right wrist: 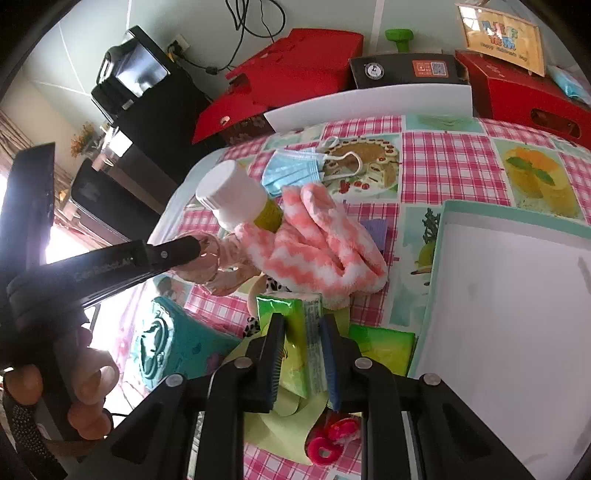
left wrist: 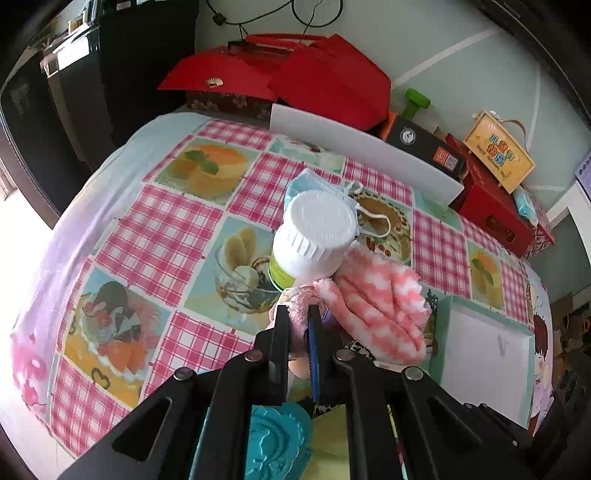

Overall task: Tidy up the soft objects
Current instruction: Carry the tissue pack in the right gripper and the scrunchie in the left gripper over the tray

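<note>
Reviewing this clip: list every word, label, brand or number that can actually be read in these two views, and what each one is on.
"Happy Children's Day", small and only just legible: yellow sign, under large Chinese characters I cannot make out.
Embossed lettering on the left gripper's arm: too faint to read with certainty.
Print on the green tissue pack held in the right gripper: too small.
Round logo and QR label on the black box: blurred.
White bottle's label: unreadable.

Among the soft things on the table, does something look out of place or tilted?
Yes. A hard white-capped bottle lies tipped on its side, resting on the pink-and-white fuzzy sock, beside the blue face mask. It is the only rigid thing in that soft pile, and it is not standing upright.
</note>
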`<state>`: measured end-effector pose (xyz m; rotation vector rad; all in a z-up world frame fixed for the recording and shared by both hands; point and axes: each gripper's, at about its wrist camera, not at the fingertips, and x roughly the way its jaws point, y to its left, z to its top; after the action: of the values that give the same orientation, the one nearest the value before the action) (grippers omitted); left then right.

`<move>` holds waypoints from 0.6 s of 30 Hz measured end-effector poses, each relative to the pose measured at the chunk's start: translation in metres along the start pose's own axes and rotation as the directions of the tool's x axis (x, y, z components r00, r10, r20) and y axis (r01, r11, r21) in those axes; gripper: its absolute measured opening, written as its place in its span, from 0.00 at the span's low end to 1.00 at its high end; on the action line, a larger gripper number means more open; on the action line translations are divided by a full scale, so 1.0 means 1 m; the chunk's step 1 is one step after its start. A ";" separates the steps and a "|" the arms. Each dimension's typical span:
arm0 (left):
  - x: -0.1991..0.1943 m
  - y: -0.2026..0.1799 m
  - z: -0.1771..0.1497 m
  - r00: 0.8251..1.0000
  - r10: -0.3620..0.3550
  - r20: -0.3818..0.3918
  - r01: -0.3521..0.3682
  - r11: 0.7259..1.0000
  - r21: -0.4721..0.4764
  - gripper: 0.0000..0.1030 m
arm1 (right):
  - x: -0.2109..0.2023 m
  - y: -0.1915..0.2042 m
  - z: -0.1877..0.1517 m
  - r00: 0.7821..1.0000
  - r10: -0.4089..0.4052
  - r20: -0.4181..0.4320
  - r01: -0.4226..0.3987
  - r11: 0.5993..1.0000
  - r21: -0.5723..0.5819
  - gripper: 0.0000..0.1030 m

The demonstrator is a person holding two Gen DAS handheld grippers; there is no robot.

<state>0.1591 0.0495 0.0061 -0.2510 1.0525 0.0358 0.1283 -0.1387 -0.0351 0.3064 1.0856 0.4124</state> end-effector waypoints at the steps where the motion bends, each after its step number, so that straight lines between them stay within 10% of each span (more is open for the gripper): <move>1: -0.003 0.000 0.000 1.000 -0.001 0.006 0.001 1.000 -0.001 0.08 | -0.002 0.000 0.000 1.000 0.002 0.006 -0.002 1.000 0.000 0.21; 18: -0.099 0.005 0.002 0.967 -0.032 0.252 0.033 0.999 0.000 0.08 | -0.058 0.013 0.008 0.987 0.052 0.149 -0.048 0.998 -0.029 0.20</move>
<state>0.1107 0.0633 0.0915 -0.2600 0.7953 0.0388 0.1098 -0.1543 0.0195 0.3373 0.9262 0.4407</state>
